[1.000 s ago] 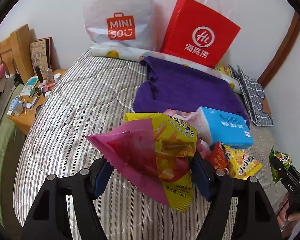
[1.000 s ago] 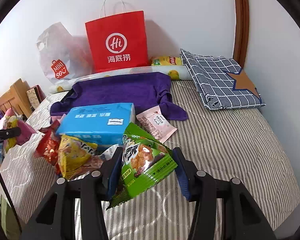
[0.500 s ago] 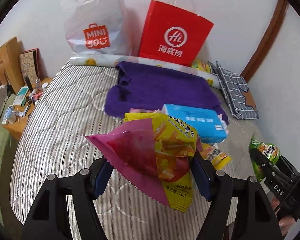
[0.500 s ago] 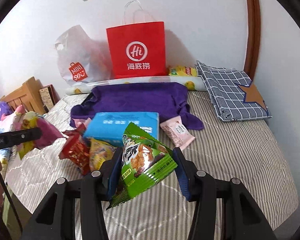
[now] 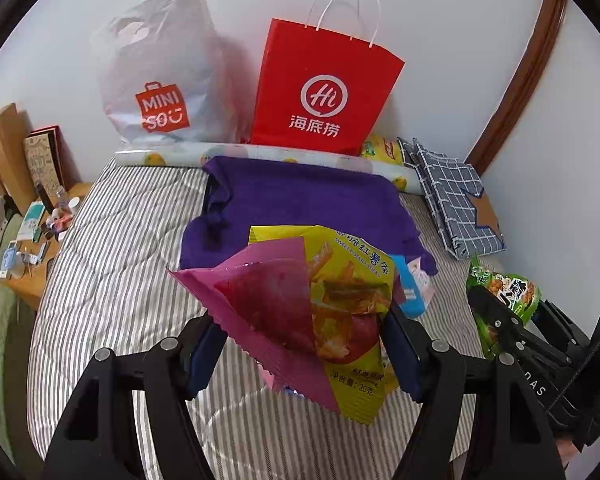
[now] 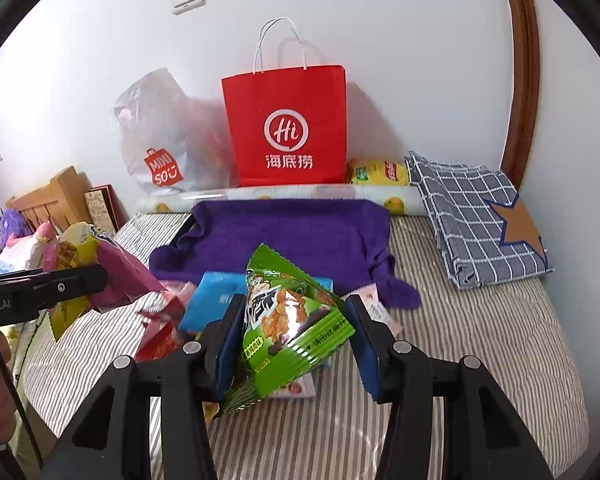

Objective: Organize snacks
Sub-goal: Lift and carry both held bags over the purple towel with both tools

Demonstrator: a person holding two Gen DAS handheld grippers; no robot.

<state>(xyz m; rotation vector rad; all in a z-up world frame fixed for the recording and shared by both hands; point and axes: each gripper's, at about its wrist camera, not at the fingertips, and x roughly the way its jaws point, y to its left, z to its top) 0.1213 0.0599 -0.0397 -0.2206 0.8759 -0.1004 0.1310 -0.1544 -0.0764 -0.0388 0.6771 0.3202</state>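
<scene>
My left gripper point(image 5: 304, 352) is shut on a pink and yellow sweet potato snack bag point(image 5: 312, 304) and holds it above the striped bed point(image 5: 112, 272). My right gripper point(image 6: 292, 344) is shut on a green snack bag point(image 6: 292, 320), also above the bed. The right gripper and green bag show at the right edge of the left wrist view point(image 5: 504, 300). The left gripper with its bag shows at the left of the right wrist view point(image 6: 84, 276). A blue box point(image 6: 216, 300), red packets point(image 6: 160, 336) and a pink packet point(image 6: 376, 308) lie on the bed below.
A red paper bag point(image 5: 320, 92) and a white MINISO plastic bag point(image 5: 164, 76) stand against the wall behind a purple towel point(image 5: 300, 200). A checked cloth point(image 6: 476, 216) lies at the right. A cluttered wooden nightstand point(image 5: 32, 248) stands left of the bed.
Both grippers have risen and pulled back with their bags still held. The snack pile on the bed has dropped lower in view, and the bags by the wall look more centred.
</scene>
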